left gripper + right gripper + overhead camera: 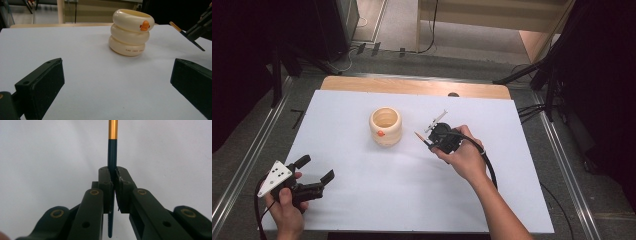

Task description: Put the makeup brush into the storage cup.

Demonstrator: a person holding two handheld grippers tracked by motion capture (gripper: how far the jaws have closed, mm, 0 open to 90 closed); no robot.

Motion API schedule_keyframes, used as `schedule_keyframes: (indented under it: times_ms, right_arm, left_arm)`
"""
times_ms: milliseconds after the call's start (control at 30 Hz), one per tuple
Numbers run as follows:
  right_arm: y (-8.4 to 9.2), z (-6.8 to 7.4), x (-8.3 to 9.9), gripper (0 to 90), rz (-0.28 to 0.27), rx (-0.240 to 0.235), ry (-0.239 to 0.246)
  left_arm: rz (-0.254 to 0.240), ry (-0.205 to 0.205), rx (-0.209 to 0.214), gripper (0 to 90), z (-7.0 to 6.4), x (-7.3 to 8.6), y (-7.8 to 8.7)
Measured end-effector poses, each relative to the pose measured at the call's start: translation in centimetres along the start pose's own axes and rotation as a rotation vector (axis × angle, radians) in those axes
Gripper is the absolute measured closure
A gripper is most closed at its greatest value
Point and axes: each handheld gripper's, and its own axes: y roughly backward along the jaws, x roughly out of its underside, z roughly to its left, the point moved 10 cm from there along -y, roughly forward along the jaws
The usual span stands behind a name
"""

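Right gripper [430, 143] clamps the pencil [112, 152] just right of the holder [385, 126], not in yet; left gripper [317, 172] gapes empty, lower left.

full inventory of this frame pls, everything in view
cream plastic pen holder shaped like three stacked rings with an orange duck beak: 1, cream and orange, table centre, upright, apart from both grippers
dark blue pencil with a gold band: 1, blue, gold, wood tip, clamped in the right gripper, right of the holder
white sheet covering the wooden table: 1, white, under everything
left hand-held gripper: 1, black, grey plate, near left, jaws apart
right hand-held gripper: 1, black, jaws closed on pencil
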Motion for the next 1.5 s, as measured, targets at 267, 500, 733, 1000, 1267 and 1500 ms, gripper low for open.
schedule_keyframes:
  times_ms: [267, 500, 733, 1000, 1267, 1500]
  right_arm:
    - [0.6, -0.3, -0.5, 84.9, -0.053, 0.002, -0.02]
    - [1.0, -0.3, -1.0, 84.9, -0.105, -0.011, -0.045]
    - [1.3, -0.3, -1.6, 84.9, -0.156, -0.018, -0.06]
    - [1.9, 0.0, -2.5, 84.9, -0.238, -0.04, -0.077]
    - [2.4, 0.2, -3.4, 84.9, -0.324, -0.057, -0.089]
    - [2.7, 0.2, -4.1, 84.9, -0.392, -0.068, -0.102]
  left_arm:
    - [0.001, -0.001, 0.0, 0.0, 0.0, 0.0, 0.0]
    - [0.002, -0.002, -0.002, 0.0, 0.1, 0.0, 0.0]
    - [-0.001, -0.001, -0.001, 0.0, 0.1, 0.0, 0.0]
    - [0.001, -0.001, -0.003, 0.0, 0.1, 0.0, 0.1]
    - [0.0, -0.001, -0.004, 0.0, 0.1, 0.0, 0.1]
    - [0.0, -0.001, -0.004, 0.0, 0.1, 0.0, 0.1]
